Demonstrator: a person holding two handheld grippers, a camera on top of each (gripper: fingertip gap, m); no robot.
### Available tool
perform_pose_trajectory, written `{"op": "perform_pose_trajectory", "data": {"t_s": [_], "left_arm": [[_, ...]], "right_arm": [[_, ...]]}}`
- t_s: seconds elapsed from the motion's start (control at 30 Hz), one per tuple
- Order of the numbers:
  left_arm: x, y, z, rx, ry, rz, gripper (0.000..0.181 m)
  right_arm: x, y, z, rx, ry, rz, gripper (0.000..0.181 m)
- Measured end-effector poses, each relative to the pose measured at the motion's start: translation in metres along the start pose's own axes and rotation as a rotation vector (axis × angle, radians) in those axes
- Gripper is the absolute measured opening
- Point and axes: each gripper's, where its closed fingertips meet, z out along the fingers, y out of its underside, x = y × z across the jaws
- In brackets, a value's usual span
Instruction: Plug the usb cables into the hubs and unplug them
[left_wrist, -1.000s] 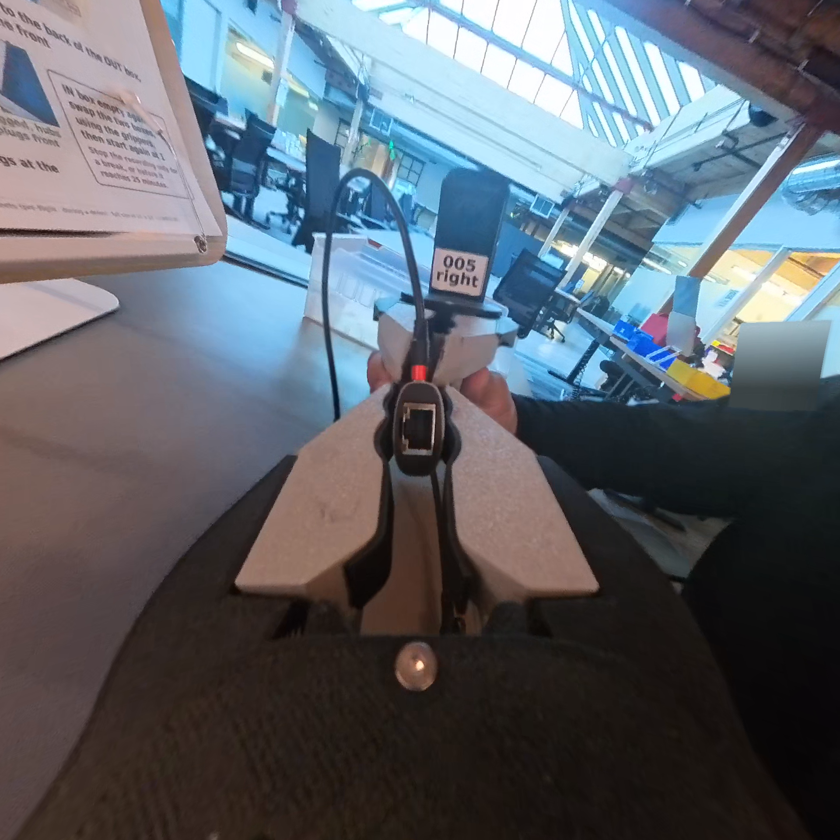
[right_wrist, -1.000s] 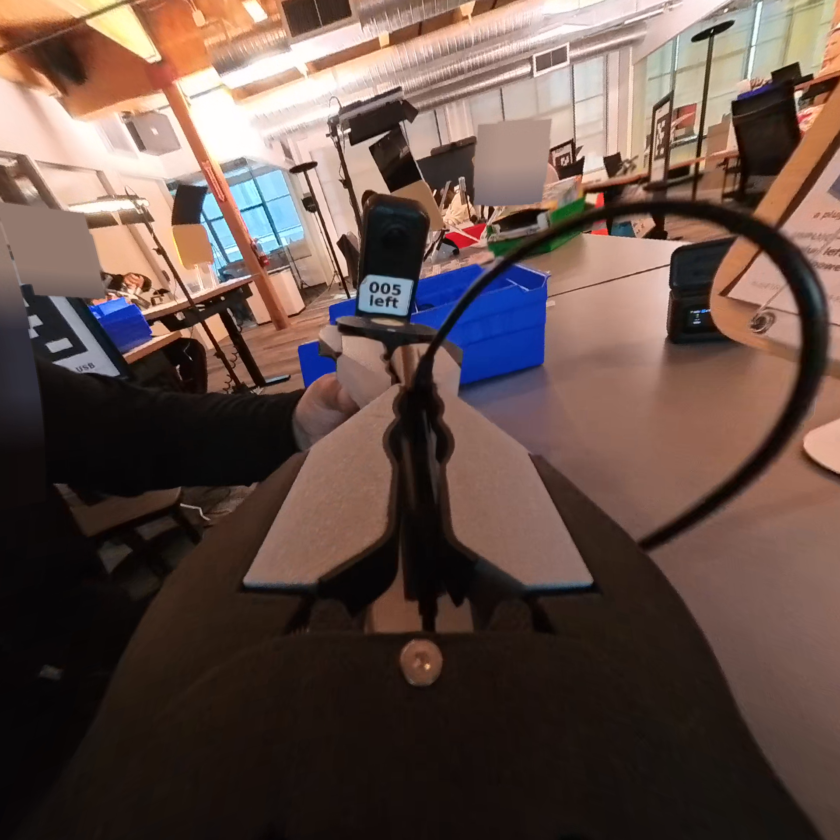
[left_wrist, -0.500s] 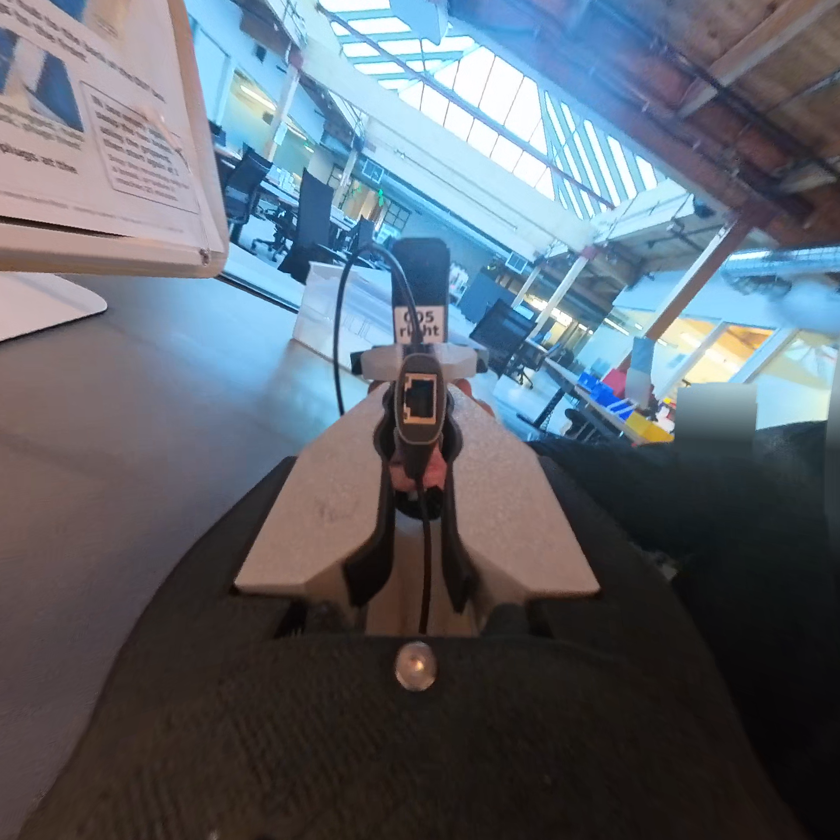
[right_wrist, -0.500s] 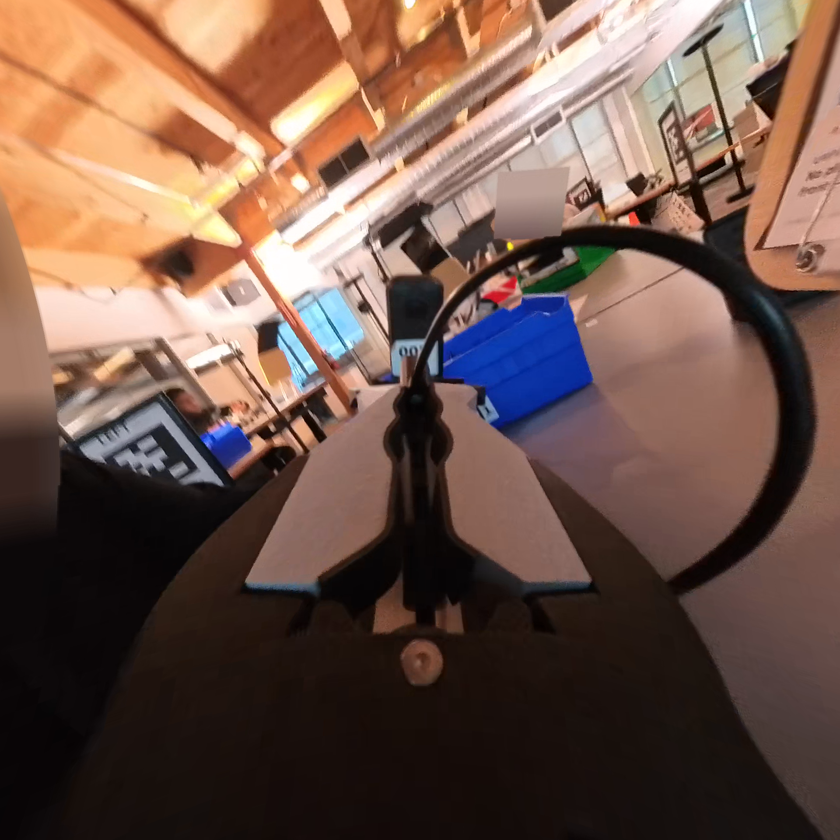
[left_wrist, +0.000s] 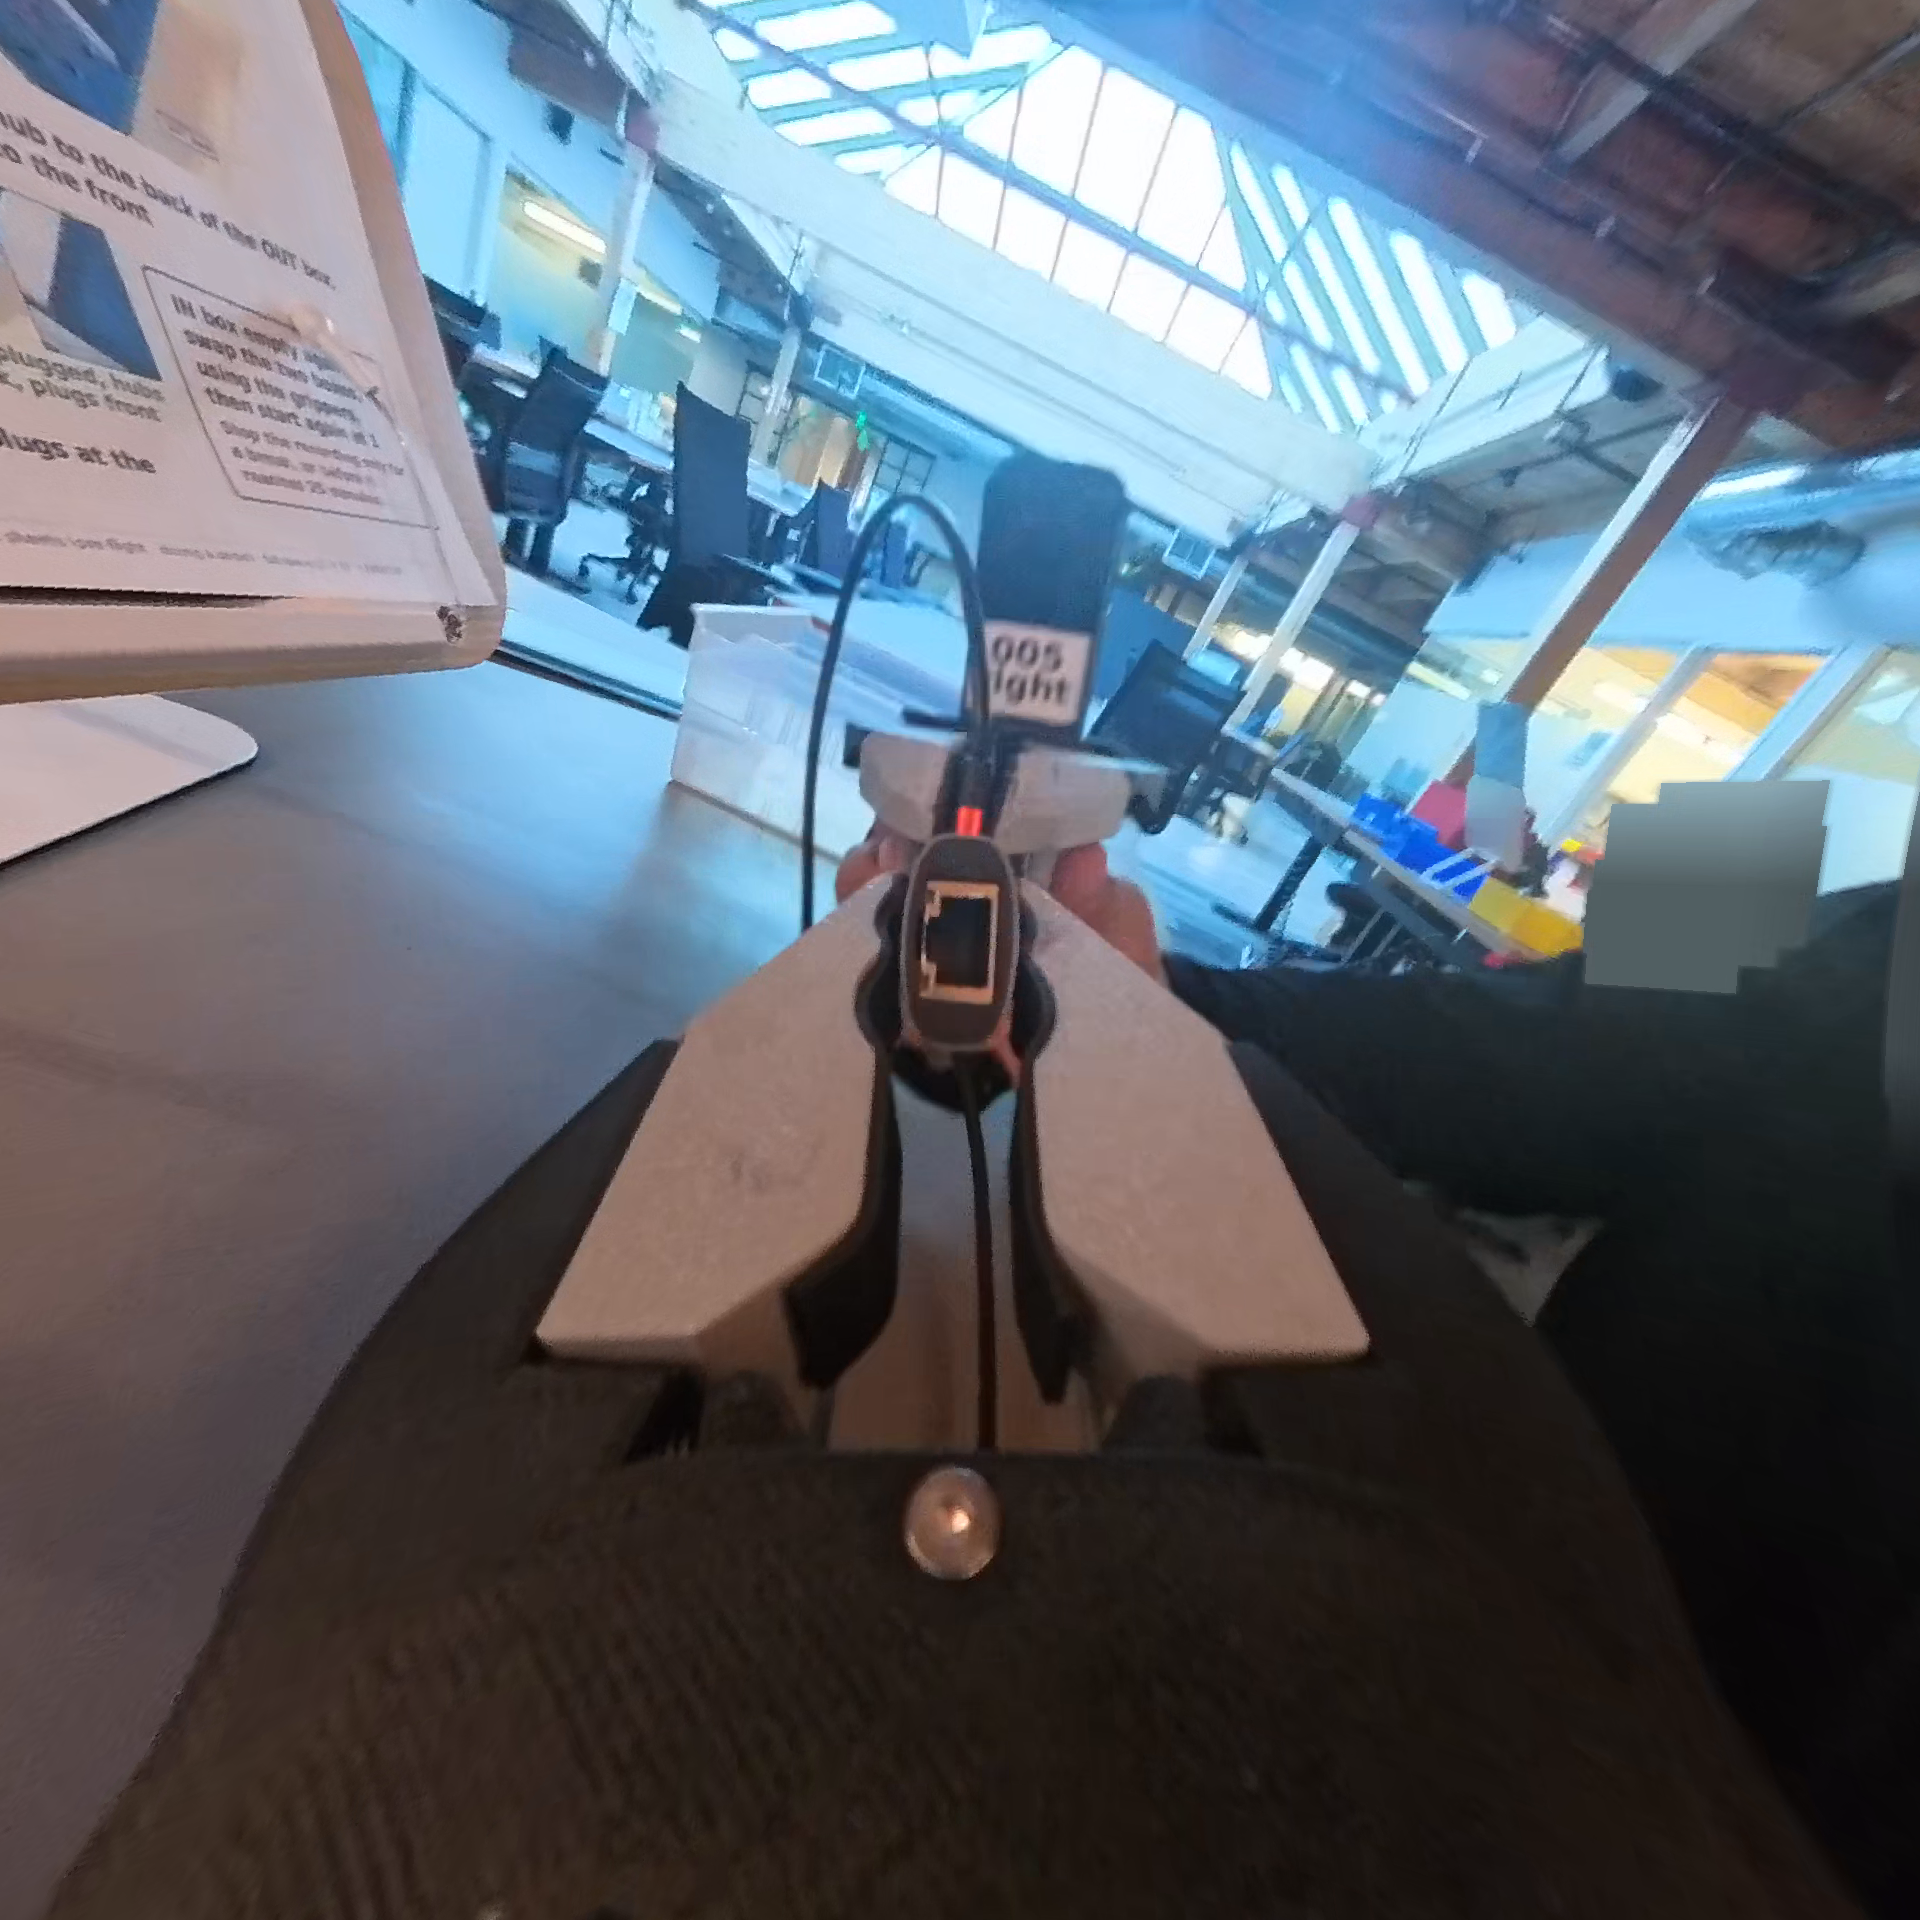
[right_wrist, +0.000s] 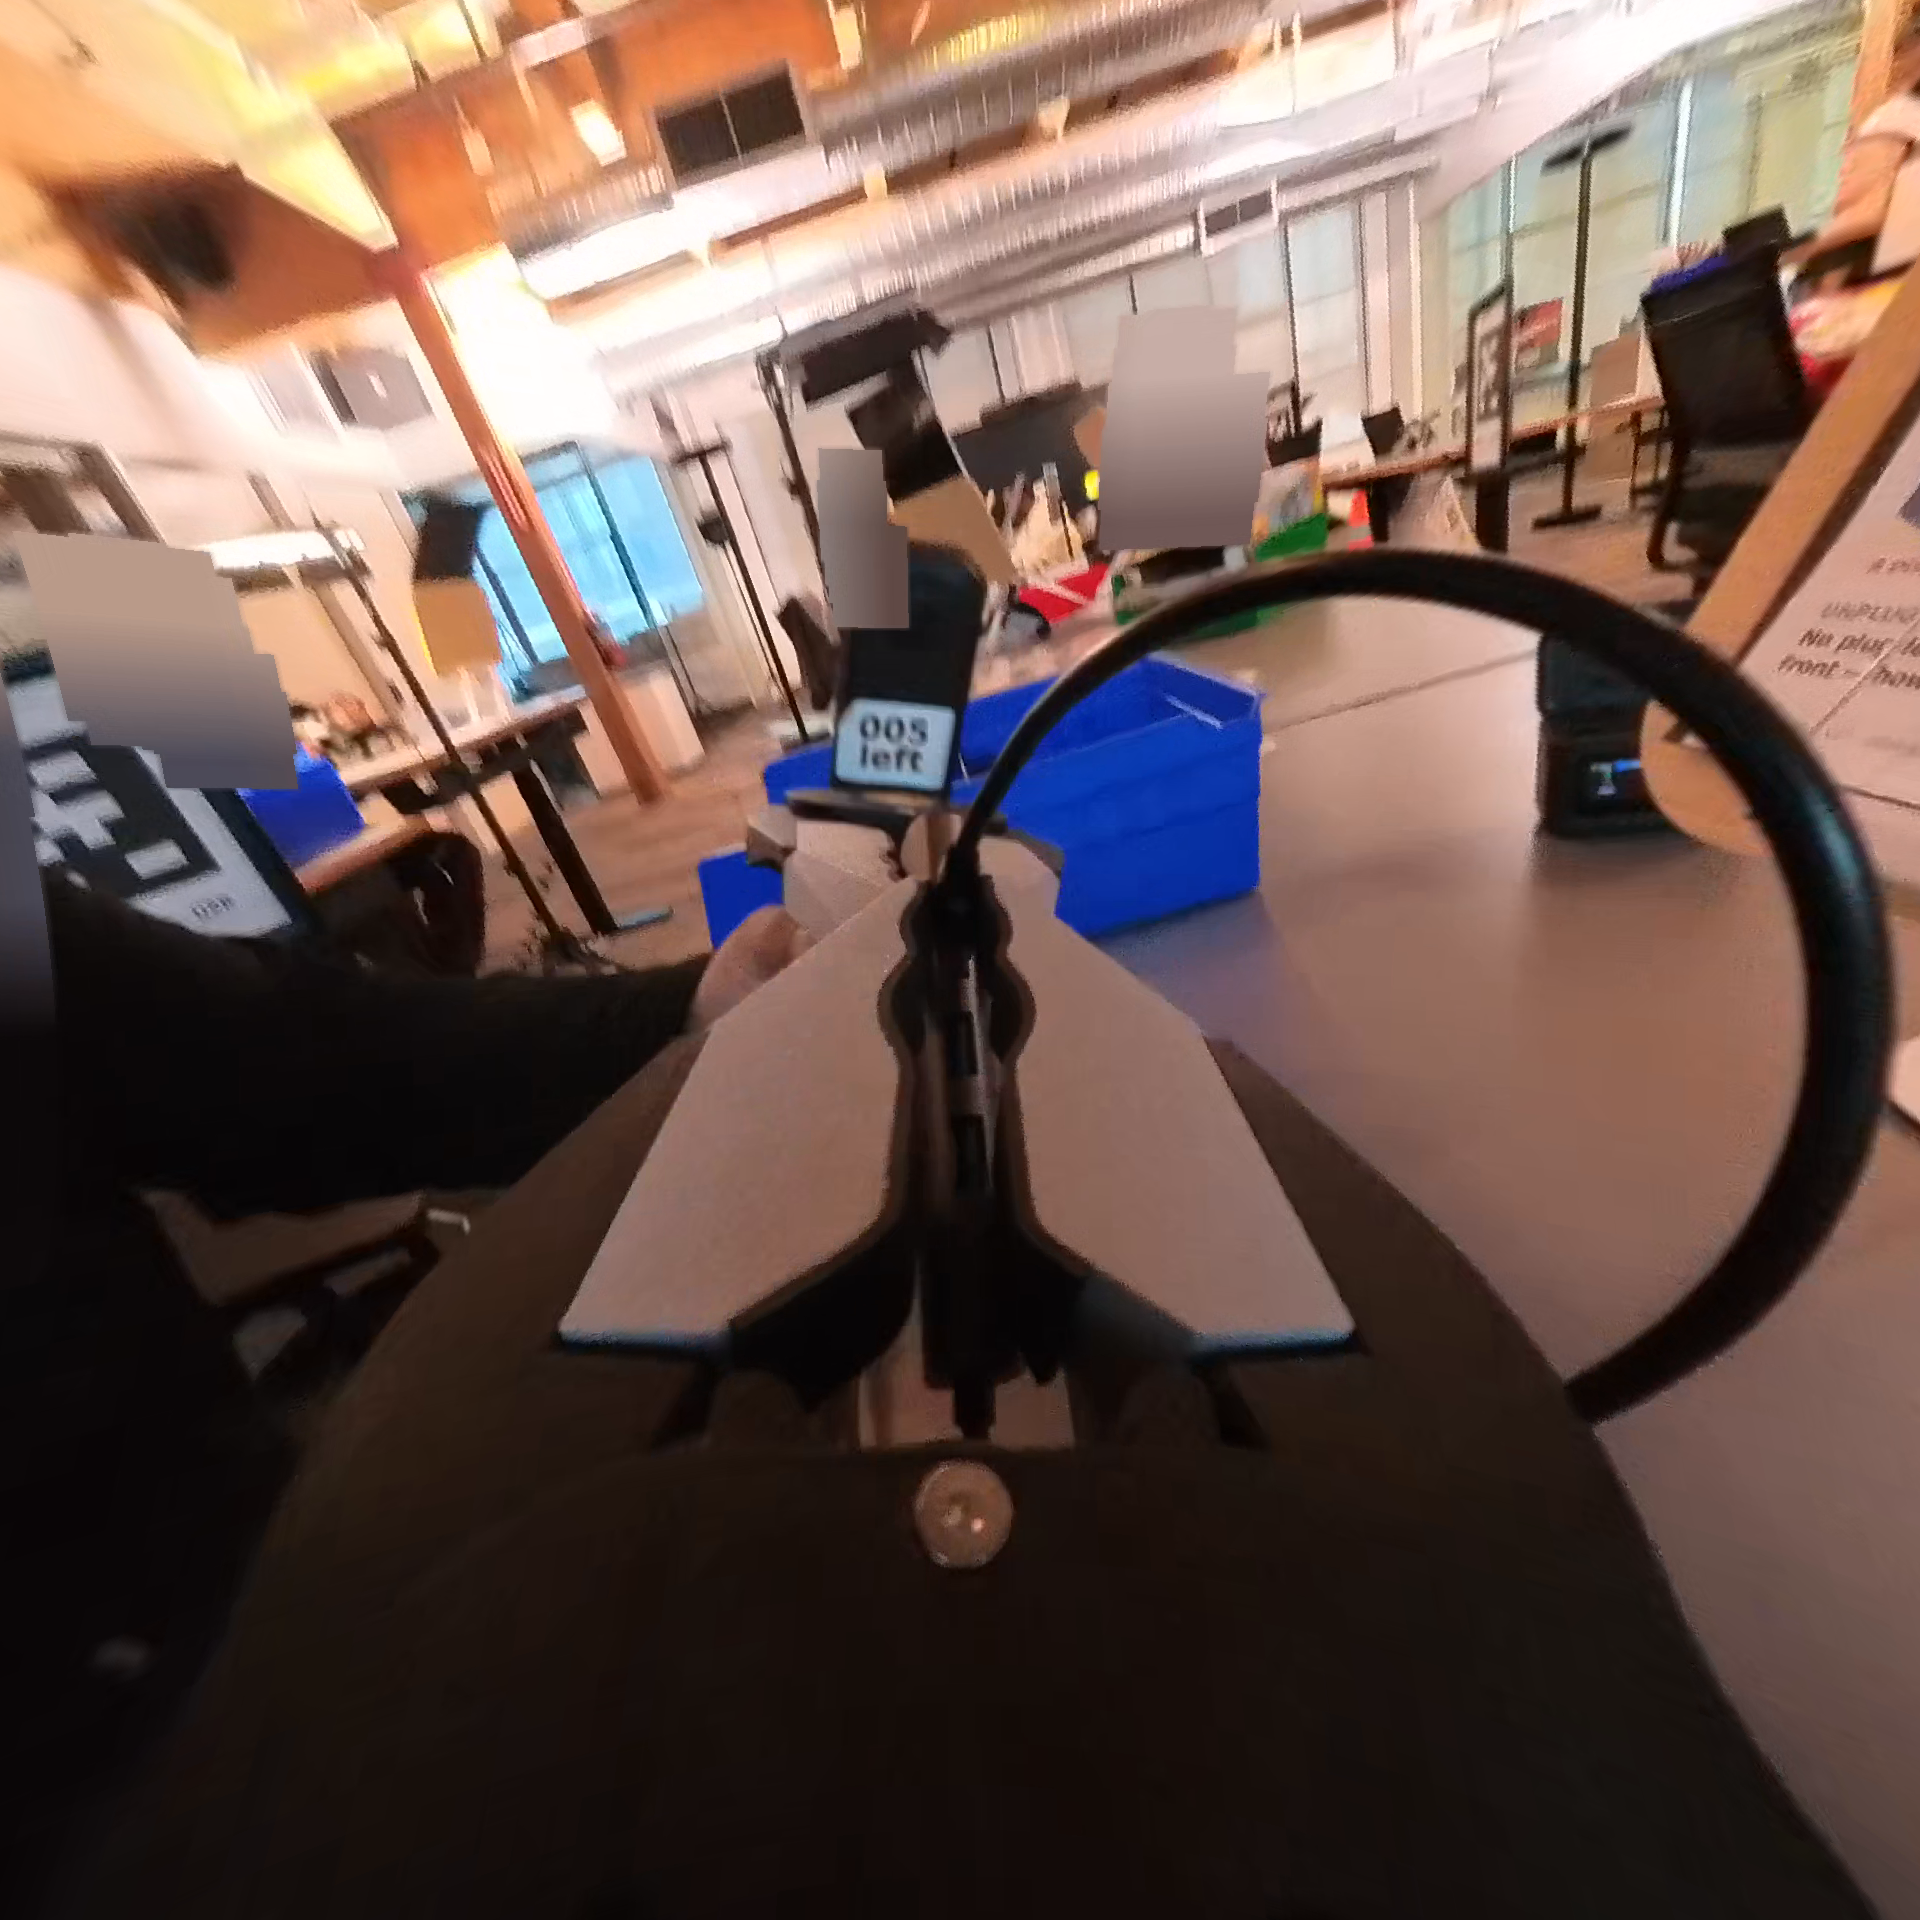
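My left claw (left_wrist: 961, 977) pinches the small grey hub (left_wrist: 957, 951), network port facing me, my right claw (right_wrist: 961, 997) is pressed on the looping black USB cable (right_wrist: 1756, 810) above the grey surface (left_wrist: 312, 987); keep plug axis square, push straight, no twisting.

Grey wedge-shaped gripper (left_wrist: 961, 951) fingers, black textured body, silver centre screw, black sleeve (right_wrist: 343, 1039).
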Motion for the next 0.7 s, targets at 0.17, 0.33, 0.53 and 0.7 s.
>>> {"op": "perform_pose_trajectory", "data": {"t_s": [0.17,0.33,0.53,0.7], "left_arm": [[-0.004,0.013,0.005,-0.076,-0.035,0.027,0.015],[0.000,0.015,-0.002,-0.087,-0.031,0.013,0.015],[0.007,-0.005,-0.006,0.025,0.026,-0.006,0.015],[0.002,0.015,0.003,-0.093,-0.043,0.073,0.015]], "right_arm": [[0.003,0.009,-0.006,-0.083,-0.026,0.055,0.004],[0.028,-0.064,-0.068,0.418,-0.089,0.296,0.001],[0.014,-0.025,-0.059,0.043,-0.012,0.108,0.004],[0.036,0.037,-0.038,-0.325,0.181,-0.059,0.004]]}}
